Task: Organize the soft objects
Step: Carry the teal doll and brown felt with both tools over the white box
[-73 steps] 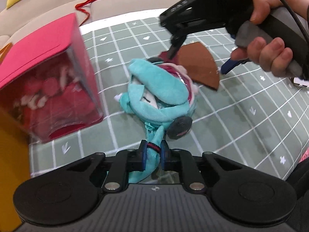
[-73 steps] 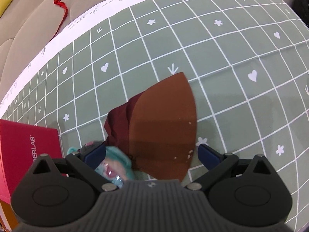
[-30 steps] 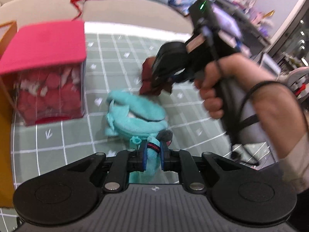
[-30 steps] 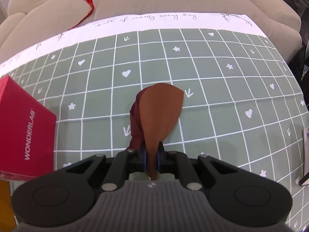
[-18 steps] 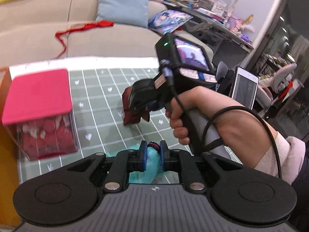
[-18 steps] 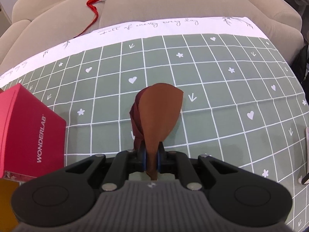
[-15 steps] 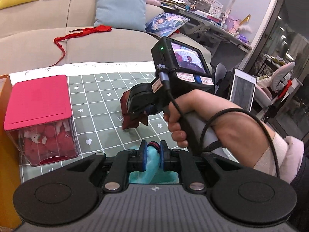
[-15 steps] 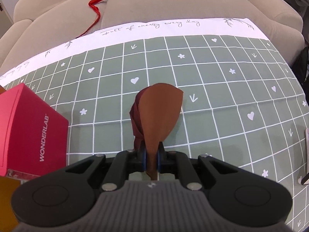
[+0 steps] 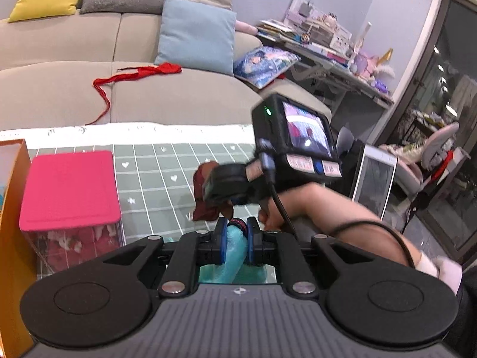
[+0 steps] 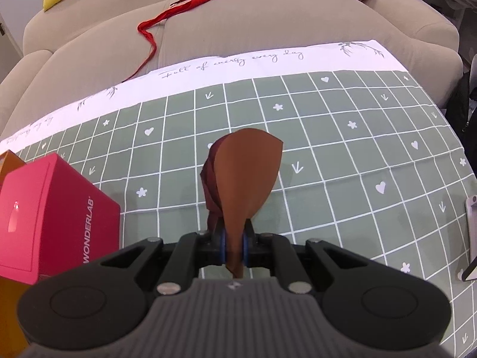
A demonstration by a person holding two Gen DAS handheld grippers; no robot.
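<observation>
My left gripper (image 9: 234, 240) is shut on a strip of the teal plush toy (image 9: 235, 253), which hangs below the jaws and is mostly hidden by the gripper body. My right gripper (image 10: 234, 246) is shut on a brown cloth piece (image 10: 247, 179) with a dark red fold behind it, lifted clear of the green checked tablecloth (image 10: 357, 149). In the left wrist view the right gripper's body (image 9: 235, 183) is held by a hand, with the brown cloth (image 9: 202, 197) dangling under it above the tablecloth (image 9: 155, 173).
A clear box with a pink lid (image 9: 70, 185) stands at the left on the cloth, next to an orange box (image 9: 12, 208). The pink box (image 10: 50, 217) is also lower left in the right wrist view. A beige sofa (image 9: 149, 95) carries a red ribbon (image 9: 134, 74). A tablet (image 9: 374, 182) stands at the right.
Both grippers have risen with their loads. The teal plush has come off the tablecloth and dropped out of sight below the left jaws. The brown cloth hangs higher above the cloth.
</observation>
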